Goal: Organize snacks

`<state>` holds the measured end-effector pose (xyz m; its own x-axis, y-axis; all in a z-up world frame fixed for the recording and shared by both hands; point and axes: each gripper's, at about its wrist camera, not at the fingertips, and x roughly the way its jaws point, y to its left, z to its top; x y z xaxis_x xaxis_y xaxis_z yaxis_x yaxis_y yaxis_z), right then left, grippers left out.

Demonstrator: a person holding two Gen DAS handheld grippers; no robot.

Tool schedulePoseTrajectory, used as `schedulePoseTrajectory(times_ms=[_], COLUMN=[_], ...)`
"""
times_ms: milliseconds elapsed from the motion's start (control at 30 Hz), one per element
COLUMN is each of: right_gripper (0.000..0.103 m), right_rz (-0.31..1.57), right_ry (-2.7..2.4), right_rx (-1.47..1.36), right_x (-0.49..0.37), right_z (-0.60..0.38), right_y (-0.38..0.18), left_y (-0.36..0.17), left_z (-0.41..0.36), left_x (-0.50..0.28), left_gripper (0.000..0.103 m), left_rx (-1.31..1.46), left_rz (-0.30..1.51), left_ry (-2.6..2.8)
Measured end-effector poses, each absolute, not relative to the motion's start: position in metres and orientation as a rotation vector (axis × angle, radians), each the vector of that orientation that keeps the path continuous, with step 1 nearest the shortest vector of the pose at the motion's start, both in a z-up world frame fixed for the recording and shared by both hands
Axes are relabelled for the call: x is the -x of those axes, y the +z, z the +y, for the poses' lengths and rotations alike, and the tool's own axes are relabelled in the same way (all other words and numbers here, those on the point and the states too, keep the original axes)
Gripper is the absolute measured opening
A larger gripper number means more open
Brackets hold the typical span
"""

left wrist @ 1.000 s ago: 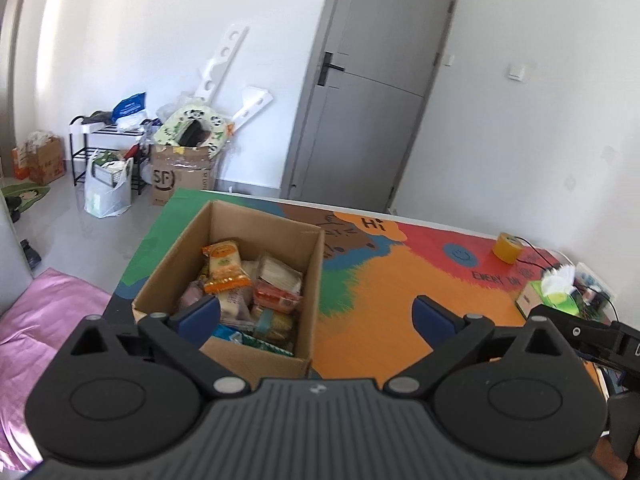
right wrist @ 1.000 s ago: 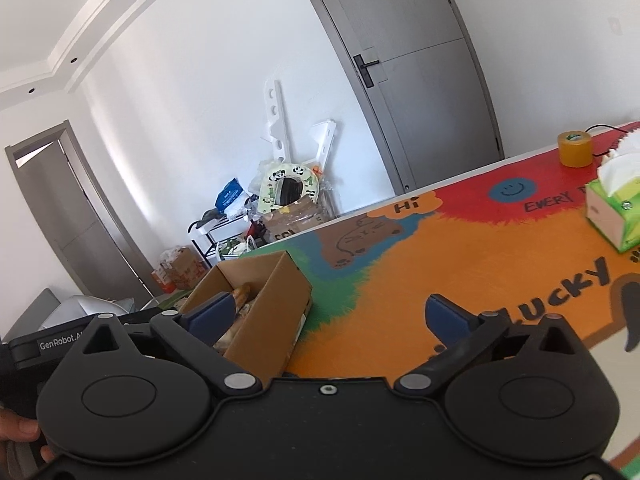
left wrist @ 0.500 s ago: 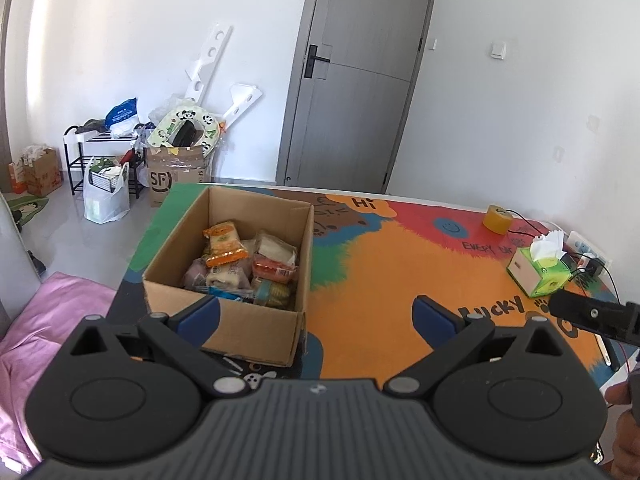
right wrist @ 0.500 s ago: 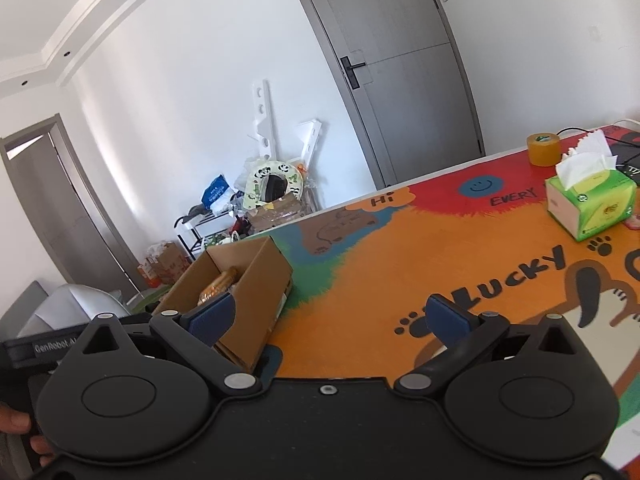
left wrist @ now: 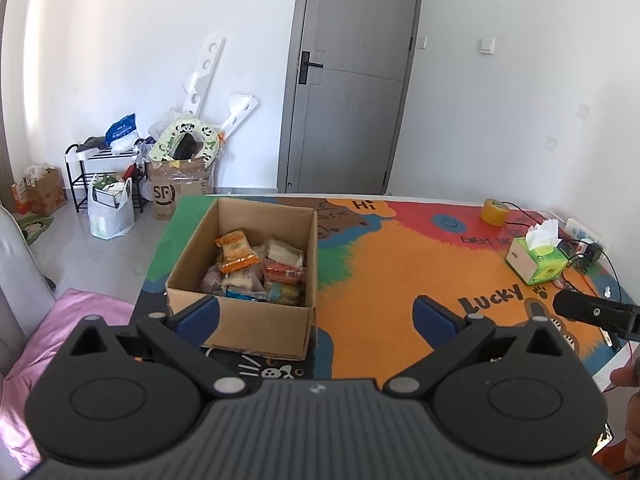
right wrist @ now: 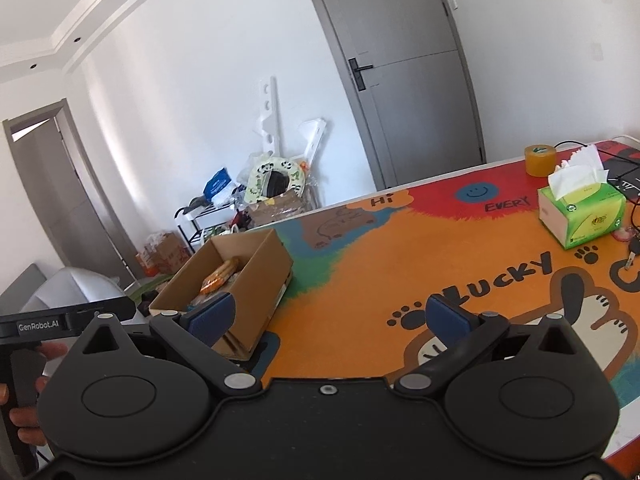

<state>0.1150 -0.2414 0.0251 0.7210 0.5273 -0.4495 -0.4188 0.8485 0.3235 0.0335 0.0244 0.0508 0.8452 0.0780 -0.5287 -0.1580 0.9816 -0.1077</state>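
My left jaws (left wrist: 316, 316) and right jaws (right wrist: 328, 316) are wide apart and hold nothing, and the light, crinkly snacks (left wrist: 256, 270) sit in the box (left wrist: 240, 320) on the surface (left wrist: 400, 272), best pinched by an edge.

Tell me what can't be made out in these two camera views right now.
- Cardboard box, right wrist view: most snacks hidden by its near wall.
- Lower snacks, left wrist view: buried under others, labels too small.
- Table near edge: covered by the left tongs.
- Tissue box print: too small.
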Motion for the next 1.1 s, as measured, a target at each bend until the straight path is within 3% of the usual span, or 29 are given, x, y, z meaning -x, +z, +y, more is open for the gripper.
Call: schedulePoseTrajectory(times_ms=[1100], right_gripper=[0.103], right_rz=[0.591], right_ry=[0.587], right_rx=[-0.143], right_x=[-0.104], right_z=[-0.217], right_y=[0.030], left_y=[0.044], left_z=[0.029], left_x=[-0.028], left_gripper=[0.102], left_rx=[0.144], left_rz=[0.571], left_ry=[0.154])
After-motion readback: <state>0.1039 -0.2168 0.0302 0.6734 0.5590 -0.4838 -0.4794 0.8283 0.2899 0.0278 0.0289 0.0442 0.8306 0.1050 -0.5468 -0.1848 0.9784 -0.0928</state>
